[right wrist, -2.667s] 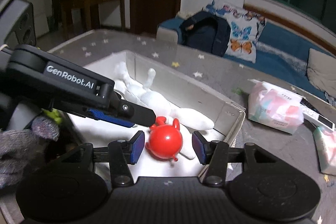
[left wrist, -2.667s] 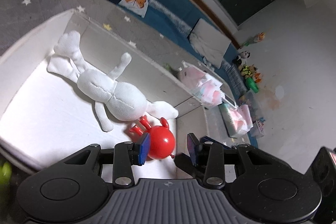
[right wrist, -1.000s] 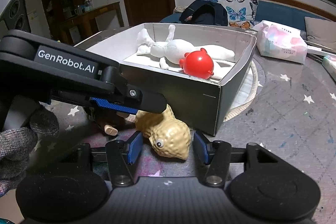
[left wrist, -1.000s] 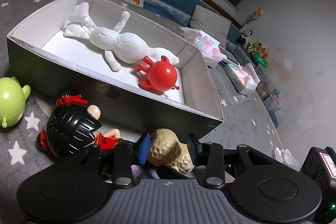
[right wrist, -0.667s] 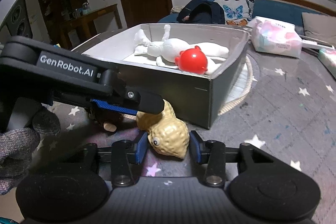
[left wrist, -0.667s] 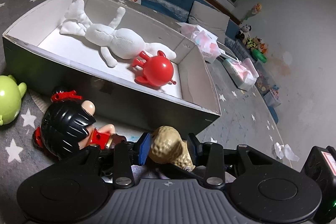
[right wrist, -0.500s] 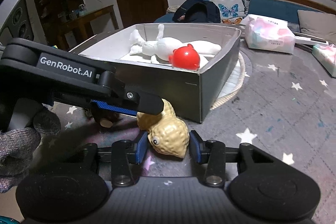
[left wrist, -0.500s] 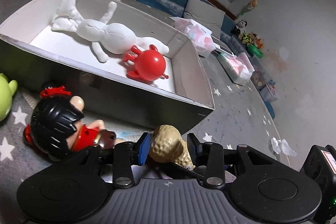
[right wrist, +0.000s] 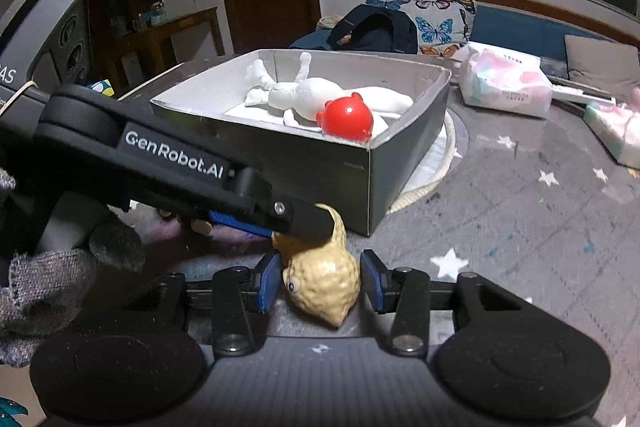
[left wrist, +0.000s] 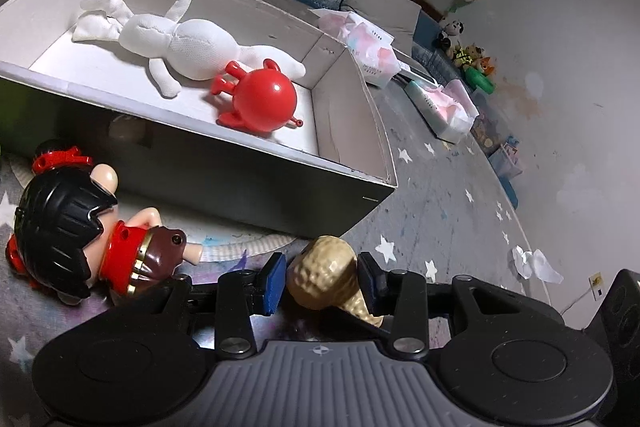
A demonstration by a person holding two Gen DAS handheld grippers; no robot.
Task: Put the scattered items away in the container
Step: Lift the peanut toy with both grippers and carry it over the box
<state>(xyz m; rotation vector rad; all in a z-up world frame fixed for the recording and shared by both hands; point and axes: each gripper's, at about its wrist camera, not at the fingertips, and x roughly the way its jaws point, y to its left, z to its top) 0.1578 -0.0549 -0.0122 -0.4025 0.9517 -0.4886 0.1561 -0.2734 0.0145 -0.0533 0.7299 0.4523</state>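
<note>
Only my left wrist view is showing the black-haired plastic doll in a red dress, lying outside the grey open-topped cardboard box; the right wrist view is showing my gloved hand instead. I am counting two toys inside the box, a white stuffed fabric rabbit and a round red plastic crab toy, and one tan bumpy peanut-shaped toy on the star-patterned surface just in front of the box corner. Both grippers are bracketing that peanut. The left gripper is opening, its fingers standing beside the toy without pressing. The right gripper is sitting narrowly around the toy's head, pads about touching its sides. A second ago the green toy was showing at left; it is now out of frame.
</note>
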